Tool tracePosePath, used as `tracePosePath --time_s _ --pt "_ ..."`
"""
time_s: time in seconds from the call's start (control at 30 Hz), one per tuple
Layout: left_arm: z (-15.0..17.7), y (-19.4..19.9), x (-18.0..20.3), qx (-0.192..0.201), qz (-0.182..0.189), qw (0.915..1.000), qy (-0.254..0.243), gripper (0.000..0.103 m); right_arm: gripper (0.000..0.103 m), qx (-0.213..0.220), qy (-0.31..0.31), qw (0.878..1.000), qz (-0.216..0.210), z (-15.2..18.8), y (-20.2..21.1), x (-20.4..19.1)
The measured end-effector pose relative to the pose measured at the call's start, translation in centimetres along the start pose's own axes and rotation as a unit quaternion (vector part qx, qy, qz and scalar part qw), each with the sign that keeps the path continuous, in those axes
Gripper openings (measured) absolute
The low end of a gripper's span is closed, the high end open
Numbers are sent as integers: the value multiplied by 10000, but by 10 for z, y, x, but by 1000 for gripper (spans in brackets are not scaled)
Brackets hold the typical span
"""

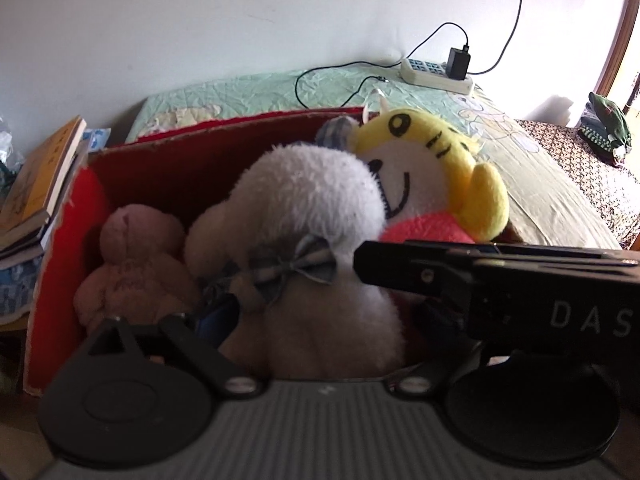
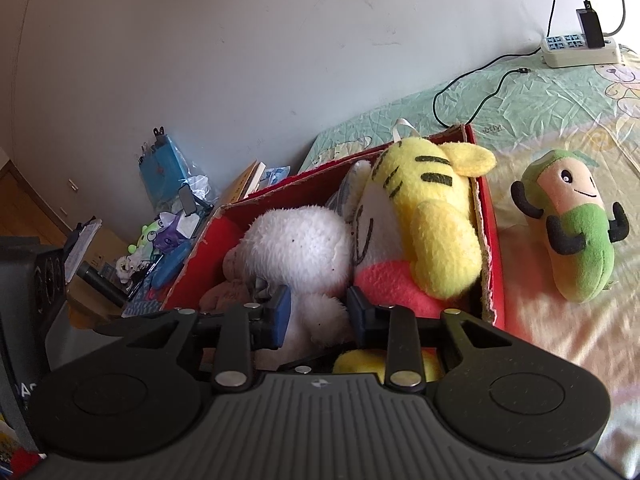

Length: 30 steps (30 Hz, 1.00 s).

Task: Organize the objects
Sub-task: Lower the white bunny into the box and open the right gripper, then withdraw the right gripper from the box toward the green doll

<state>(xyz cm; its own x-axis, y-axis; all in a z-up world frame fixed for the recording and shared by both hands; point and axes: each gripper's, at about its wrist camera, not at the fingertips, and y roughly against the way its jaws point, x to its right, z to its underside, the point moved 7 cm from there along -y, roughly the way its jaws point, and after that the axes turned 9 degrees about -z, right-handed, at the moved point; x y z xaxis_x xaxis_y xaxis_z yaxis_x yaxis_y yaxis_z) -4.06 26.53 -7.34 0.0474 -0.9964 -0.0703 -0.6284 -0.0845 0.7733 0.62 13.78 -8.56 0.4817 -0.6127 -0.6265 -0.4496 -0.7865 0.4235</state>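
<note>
"DAS" on right claw (image 1: 500,276) body

Power strip (image 2: 580,51) on green bedsheet (image 2: 520,92) against white wall (image 2: 240,40); black charger (image 2: 591,28) plugged into strip, black cable (image 2: 472,84) trailing from strip across sheet. Stack of books (image 1: 36,184) well left of strip, beside bed. Blue packet (image 2: 164,168) and clutter of small items on floor far left of strip. Dark green garment (image 1: 606,128) right of strip.
</note>
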Motion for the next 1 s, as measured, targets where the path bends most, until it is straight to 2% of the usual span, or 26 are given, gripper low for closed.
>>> tracePosePath --time_s 0.47,0.73,1.0 --pt "-2 9 2 27 -399 9992 -28 94 29 104 96 9999 -86 2 14 0" --pt "-13 35 -2 195 -887 9959 -32 94 34 225 53 9995 -206 -2 32 3" --pt "-21 56 20 275 -1146 9930 -94 93 34 354 56 9988 -321 -11 57 13"
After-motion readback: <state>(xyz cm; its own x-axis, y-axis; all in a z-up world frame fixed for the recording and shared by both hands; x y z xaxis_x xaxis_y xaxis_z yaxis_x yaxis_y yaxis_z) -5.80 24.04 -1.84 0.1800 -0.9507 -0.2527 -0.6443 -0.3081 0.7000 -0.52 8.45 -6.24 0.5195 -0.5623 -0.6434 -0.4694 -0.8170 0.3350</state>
